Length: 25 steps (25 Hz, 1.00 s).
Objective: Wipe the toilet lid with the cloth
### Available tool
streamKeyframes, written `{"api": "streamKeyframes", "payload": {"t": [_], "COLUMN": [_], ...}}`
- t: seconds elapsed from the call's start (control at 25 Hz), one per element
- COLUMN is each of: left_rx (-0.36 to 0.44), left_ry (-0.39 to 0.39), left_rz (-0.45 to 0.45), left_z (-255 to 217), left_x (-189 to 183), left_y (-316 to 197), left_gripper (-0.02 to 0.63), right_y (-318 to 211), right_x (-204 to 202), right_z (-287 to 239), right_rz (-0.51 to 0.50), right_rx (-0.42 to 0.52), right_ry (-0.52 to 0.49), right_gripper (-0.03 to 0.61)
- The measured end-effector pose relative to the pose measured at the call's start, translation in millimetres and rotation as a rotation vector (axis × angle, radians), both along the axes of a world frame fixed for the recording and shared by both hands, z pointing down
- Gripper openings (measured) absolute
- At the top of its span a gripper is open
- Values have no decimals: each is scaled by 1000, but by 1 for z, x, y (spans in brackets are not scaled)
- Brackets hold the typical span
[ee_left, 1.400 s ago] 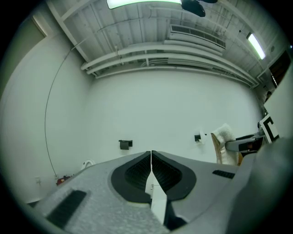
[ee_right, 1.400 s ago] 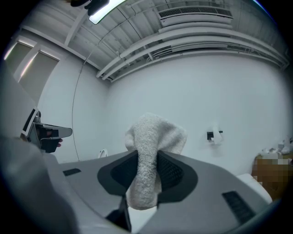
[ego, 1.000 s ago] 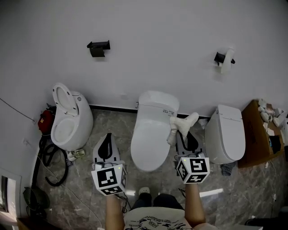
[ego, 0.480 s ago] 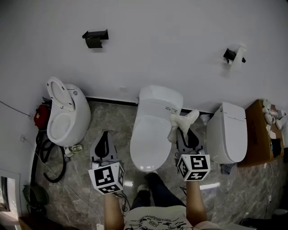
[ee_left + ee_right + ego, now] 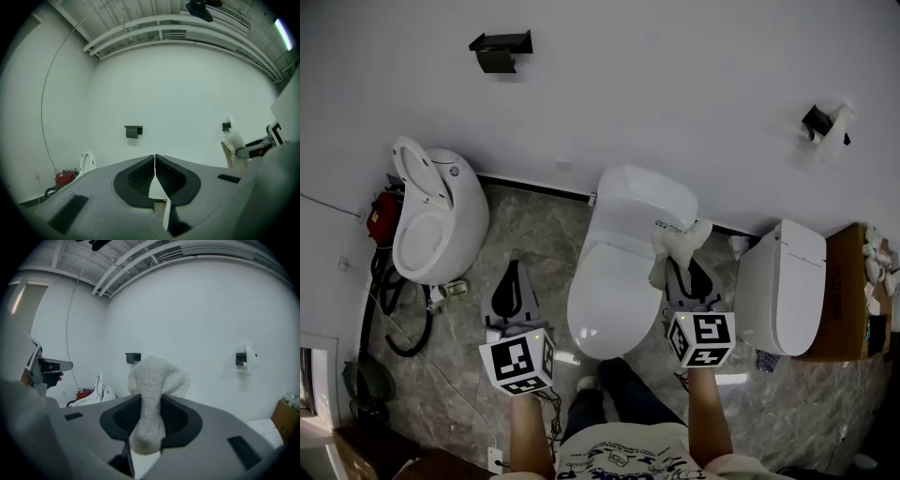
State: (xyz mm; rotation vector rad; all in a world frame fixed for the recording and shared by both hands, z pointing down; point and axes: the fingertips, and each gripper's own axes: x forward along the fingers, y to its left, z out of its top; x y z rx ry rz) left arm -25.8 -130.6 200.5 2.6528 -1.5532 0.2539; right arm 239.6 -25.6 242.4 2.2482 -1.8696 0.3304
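Right now the right gripper's [image 5: 148, 425] jaws are pinching the pale cloth [image 5: 157, 380], whose free end is bulging up past them. In the head view, that cloth [image 5: 677, 249] is hanging at the right edge of the closed toilet lid [image 5: 614, 286], centre frame; whether it is touching, I cannot tell. The left gripper [image 5: 514, 292] is hovering lower left over the floor, its jaws pressing together on nothing.

Toilet lid [image 5: 614, 281]: white, glossy, oval, closed down. Cloth [image 5: 154, 380]: pale terry, bunched, clamped between the jaws of the right gripper [image 5: 686, 272], above the lid's right edge
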Motion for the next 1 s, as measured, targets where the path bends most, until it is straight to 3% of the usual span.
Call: {"api": "streamKeyframes", "payload": {"t": [0.44,1.0], "left_rx": [-79,-138], "left_ry": [-52,-146], "left_rz": [-73,-117], "left_z": [66,157], "left_x": [8,-3], "left_y": [-38,-58], "left_gripper": [12,14], "right_y": [-61,-101], "right_x": [11,-6], "right_z": [78,199], "right_rz": [-108,-207], "right_rx": [-128,-288], "right_ry": [-22,-32], "right_gripper": [114,114]}}
